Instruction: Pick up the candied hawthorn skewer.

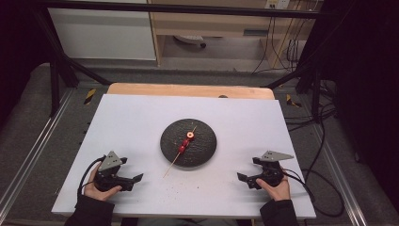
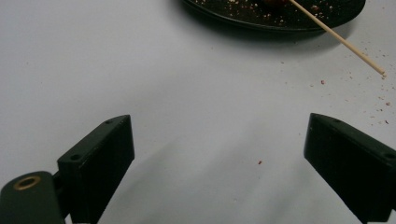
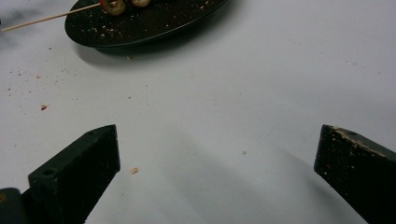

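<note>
A black round plate (image 1: 203, 149) sits in the middle of the white board. Across it lies a thin wooden skewer (image 1: 172, 165) with red pieces (image 1: 184, 142) threaded on; its bare end sticks out over the plate's near-left rim. My left gripper (image 1: 131, 175) rests on the board at the near left, held by a hand, open and empty. At the near right my right gripper (image 1: 246, 175) also rests in a hand, open and empty. The left gripper view has the plate's edge (image 2: 243, 21) and the skewer's tip (image 2: 359, 55) ahead. The right gripper view has the plate (image 3: 140, 28) and skewer (image 3: 42, 19) at upper left.
Small red and brown crumbs (image 1: 181, 186) lie scattered on the white board (image 1: 131, 117) in front of the plate. A wooden table edge (image 1: 188, 89) shows behind the board. Black frame bars and cables (image 1: 320, 141) run along the right side.
</note>
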